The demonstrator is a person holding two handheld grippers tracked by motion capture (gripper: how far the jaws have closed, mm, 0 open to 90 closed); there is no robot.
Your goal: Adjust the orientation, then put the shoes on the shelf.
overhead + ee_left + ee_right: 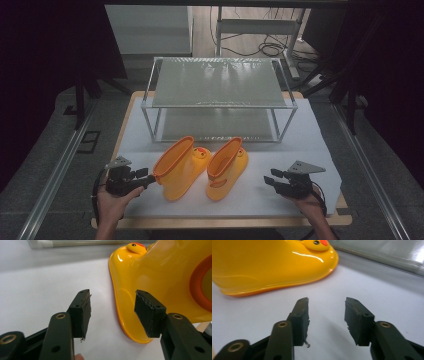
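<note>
Your left gripper (148, 178) lies low on the white mat (310, 145), jaws spread and holding nothing, its tips right at the orange cuff of the left boot (179, 167); in the left gripper view one pad (149, 312) sits in front of the boot's yellow shaft, and contact can't be judged. Both boots lie on their sides in front of the two-tier glass shelf (218, 82), the right boot (227, 168) just beside the left. You seem set to grasp the left boot; next, slip one jaw inside the cuff and close. Your right gripper (270, 181) rests well apart from the right boot, jaws parted and empty, wrist low, pointing toward the boots.
</note>
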